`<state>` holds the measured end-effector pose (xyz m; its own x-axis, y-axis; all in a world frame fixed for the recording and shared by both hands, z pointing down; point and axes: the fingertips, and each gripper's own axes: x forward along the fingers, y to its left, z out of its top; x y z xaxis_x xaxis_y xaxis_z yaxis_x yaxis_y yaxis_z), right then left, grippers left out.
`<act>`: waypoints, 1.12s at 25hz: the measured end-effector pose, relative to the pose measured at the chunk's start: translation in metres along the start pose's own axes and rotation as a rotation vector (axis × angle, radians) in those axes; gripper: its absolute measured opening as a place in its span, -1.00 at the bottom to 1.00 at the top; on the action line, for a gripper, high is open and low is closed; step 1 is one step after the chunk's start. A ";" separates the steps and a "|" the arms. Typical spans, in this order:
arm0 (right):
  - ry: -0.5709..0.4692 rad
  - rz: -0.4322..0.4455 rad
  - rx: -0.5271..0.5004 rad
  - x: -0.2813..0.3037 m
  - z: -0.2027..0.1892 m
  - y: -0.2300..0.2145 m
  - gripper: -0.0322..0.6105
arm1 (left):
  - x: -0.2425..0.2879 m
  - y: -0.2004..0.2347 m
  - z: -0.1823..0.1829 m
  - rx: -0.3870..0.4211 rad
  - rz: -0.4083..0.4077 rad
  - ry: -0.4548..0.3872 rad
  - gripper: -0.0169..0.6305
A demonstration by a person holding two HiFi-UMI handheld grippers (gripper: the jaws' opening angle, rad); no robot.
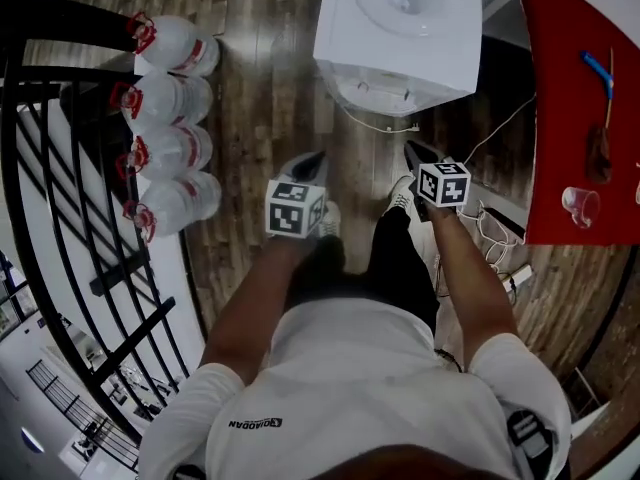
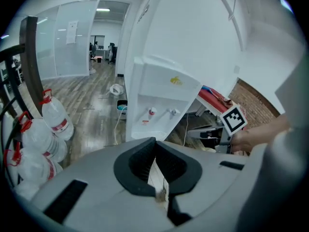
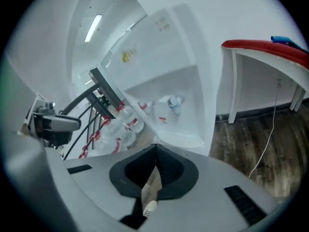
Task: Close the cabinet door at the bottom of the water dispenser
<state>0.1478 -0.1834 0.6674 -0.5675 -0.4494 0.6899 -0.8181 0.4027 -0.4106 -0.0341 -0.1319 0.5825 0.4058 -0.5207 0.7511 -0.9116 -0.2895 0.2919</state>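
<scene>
The white water dispenser point(image 1: 400, 28) stands on the wood floor right in front of me, seen from above. Its front panel with the taps point(image 2: 161, 111) faces both grippers; the drip tray point(image 3: 179, 140) shows below the taps. The bottom cabinet door is hidden in every view, under the dispenser's top or behind the gripper bodies. My left gripper point(image 1: 312, 158) hangs in the air a short way before the dispenser, jaws shut and empty point(image 2: 154, 141). My right gripper point(image 1: 412, 148) is beside it, also clear of the dispenser, shut on nothing point(image 3: 155, 147).
Several large water bottles point(image 1: 170, 98) lie in a row at the left by a black railing point(image 1: 60, 168). A red table point(image 1: 575, 88) with a plastic cup point(image 1: 582, 205) stands at the right. White cables point(image 1: 490, 228) trail over the floor by my right foot.
</scene>
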 end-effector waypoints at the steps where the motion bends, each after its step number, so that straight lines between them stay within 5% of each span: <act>1: -0.016 0.014 0.005 -0.013 0.008 0.016 -0.83 | -0.012 0.001 0.005 0.005 -0.003 -0.012 -0.96; 9: -0.170 0.112 0.106 -0.112 0.076 0.150 -0.83 | -0.117 -0.021 0.043 0.073 -0.132 -0.121 -0.96; 16: -0.310 0.133 -0.158 -0.201 0.104 0.250 -0.83 | -0.196 -0.057 0.062 0.137 -0.275 -0.236 -0.96; 21: -0.355 0.170 -0.141 -0.233 0.091 0.297 -0.83 | -0.229 -0.072 0.061 0.189 -0.337 -0.293 -0.96; 28: -0.353 0.171 -0.179 -0.249 0.082 0.312 -0.83 | -0.247 -0.077 0.039 0.159 -0.323 -0.309 -0.96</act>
<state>0.0265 -0.0114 0.3185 -0.7158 -0.5972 0.3618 -0.6983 0.6130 -0.3697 -0.0615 -0.0125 0.3510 0.6894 -0.5915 0.4181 -0.7239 -0.5827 0.3693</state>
